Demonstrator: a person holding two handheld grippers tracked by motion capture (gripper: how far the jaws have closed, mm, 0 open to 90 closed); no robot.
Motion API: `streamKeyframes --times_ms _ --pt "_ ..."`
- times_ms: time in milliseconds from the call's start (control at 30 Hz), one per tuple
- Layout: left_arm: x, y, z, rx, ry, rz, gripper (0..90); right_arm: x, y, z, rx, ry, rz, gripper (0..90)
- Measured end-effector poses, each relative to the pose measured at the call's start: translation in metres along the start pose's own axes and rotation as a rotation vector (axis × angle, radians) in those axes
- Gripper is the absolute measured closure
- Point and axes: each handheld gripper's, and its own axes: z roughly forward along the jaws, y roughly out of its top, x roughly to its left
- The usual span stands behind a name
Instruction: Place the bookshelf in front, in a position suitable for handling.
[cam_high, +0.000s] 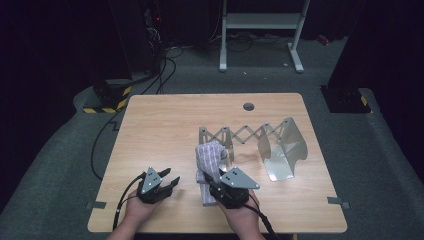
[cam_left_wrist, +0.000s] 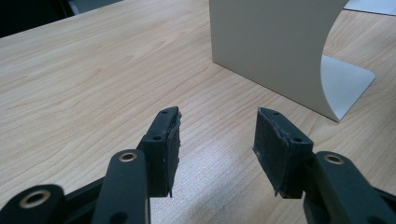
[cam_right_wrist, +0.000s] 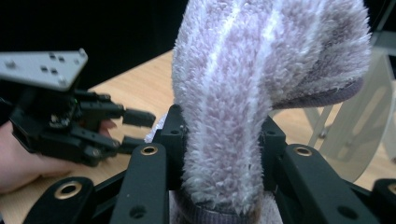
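Pinching the towel (cam_right_wrist: 243, 93), right gripper (cam_right_wrist: 219, 135) faces the rack (cam_high: 240, 135); left gripper (cam_left_wrist: 217, 140) spread.

You have lots of bare table (cam_high: 160, 130) ahead of your left gripper (cam_high: 169, 181), and nothing sits between its open jaws. On your right, the metal folding rack (cam_high: 250, 135) and its curved end plate (cam_high: 282, 150) block the way. The fluffy towel (cam_high: 210, 160) stands just before the rack.
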Motion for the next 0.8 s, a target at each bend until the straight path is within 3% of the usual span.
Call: streamKeyframes --times_ms 300,533,800 --pt "-0.002 0.0 0.002 0.007 -0.007 0.003 50.3 -0.006 -0.028 0.02 0.101 -0.008 0.019 65.2" --pt "-0.001 0.0 0.002 0.008 -0.007 0.0 50.3 -0.015 -0.055 0.049 0.25 -0.018 0.039 65.0" --pt "-0.001 0.0 0.001 -0.006 -0.025 -0.015 50.1 -0.022 -0.07 0.063 0.325 -0.031 0.041 64.8"
